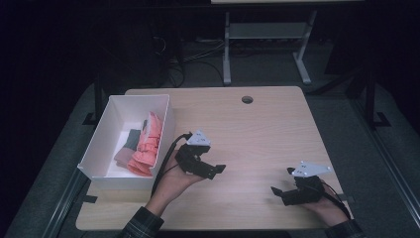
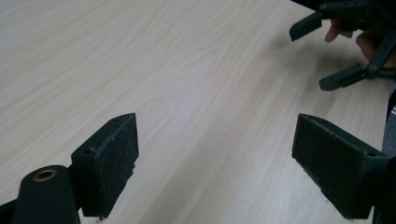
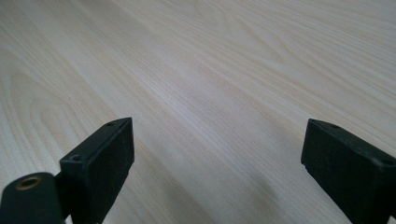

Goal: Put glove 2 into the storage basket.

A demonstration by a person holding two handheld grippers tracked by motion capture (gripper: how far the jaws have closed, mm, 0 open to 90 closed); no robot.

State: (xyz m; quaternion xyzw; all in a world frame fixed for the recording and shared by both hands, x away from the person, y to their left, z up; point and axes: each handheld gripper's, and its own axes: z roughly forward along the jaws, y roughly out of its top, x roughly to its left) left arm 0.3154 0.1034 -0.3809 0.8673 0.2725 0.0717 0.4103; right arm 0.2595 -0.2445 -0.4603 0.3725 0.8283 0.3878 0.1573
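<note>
Since nothing lies on the open wood, the counter (image 1: 267, 129) reads as a work surface with its load already put away: it is the biggest thing in the high view, bare except for the white bin (image 1: 110, 125) standing at its left edge, within easy reach of the left arm. That placement makes sense for sorting, as items can be dropped in without stretching across.

Inside the bin, folded cloth pieces sit packed toward the right wall: a coral-pink garment (image 1: 147, 145) lies along that wall, and smaller grey and brownish pieces (image 1: 128, 147) rest just beside it on the bin floor. They look laid down rather than tossed.

Next in size, the left gripper (image 1: 210, 169) hangs just beside the bin's near right corner, turned away from it toward the middle of the counter, its fingers (image 2: 108, 161) spread wide with only wood grain between them. The right gripper (image 1: 283, 184) rests low near the counter's front right, well apart from the bin, its fingers (image 3: 100, 163) likewise parted and holding nothing. Judging by this, both hands are idle, and the cloth in the bin is the work's object.
</note>
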